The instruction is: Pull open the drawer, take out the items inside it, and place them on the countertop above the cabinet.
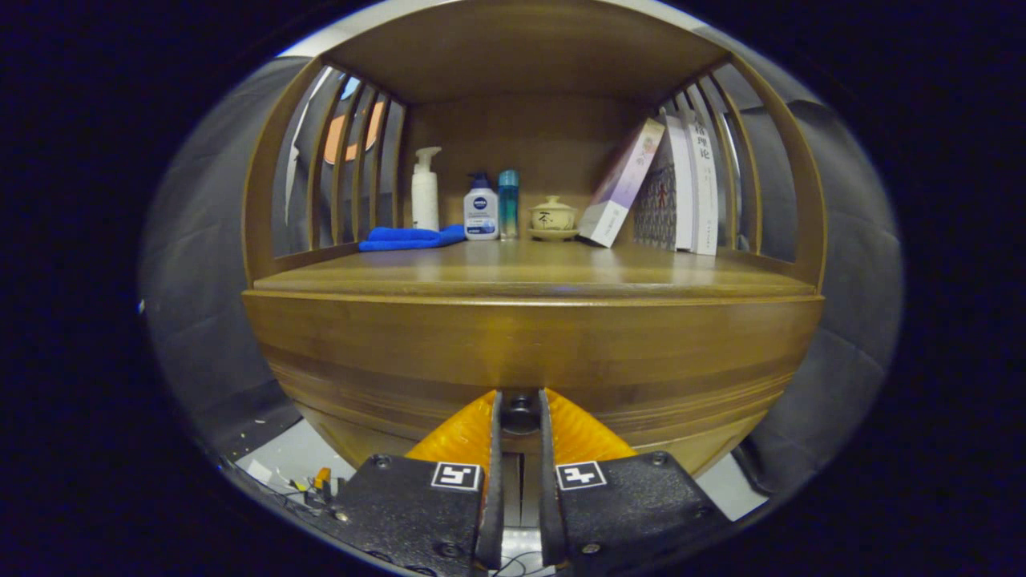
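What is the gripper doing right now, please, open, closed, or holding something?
Gripper: closed on the drawer knob, both fingers pressing its sides, at the cabinet's drawer front.

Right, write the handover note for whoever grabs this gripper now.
Gripper: fingers closed around the drawer knob, one on each side, apparently gripping it.
Drawer front: looks flush with the cabinet, not yet pulled out; its contents are hidden.
Countertop: front part bare; blue cloth, bottles, lidded cup and books sit at the back.
Done: knob reached.
Left: pull the drawer open, lift the items out, set them on the countertop.
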The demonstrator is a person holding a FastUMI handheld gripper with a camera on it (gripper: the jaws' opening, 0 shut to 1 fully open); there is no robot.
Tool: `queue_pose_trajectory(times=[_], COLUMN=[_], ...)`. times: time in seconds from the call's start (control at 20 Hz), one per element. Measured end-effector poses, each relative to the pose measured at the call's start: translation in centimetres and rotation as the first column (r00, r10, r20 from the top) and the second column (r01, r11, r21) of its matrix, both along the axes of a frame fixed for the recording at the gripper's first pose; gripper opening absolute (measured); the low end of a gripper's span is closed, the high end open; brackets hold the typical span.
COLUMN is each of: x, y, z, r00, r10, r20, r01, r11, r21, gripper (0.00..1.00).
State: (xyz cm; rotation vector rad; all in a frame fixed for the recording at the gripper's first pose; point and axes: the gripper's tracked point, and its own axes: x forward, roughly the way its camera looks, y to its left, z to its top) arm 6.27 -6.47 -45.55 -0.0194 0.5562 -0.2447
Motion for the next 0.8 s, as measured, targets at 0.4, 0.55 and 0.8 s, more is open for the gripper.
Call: queue_pose_trajectory(times=[0.4,0.55,0.8], x=[-5.3,-7.3,-10.1], y=[1.3,2.1,2.7], z=[1.2,1.8,2.2], r00=[0.999,0.999,0.998], r10=[0.033,0.043,0.067], r20=[0.001,0.004,0.012], r01=[-0.033,-0.043,-0.067], r11=[0.999,0.999,0.998], r21=[-0.01,-0.002,0.007], gripper=[0.21,0.21,0.21])
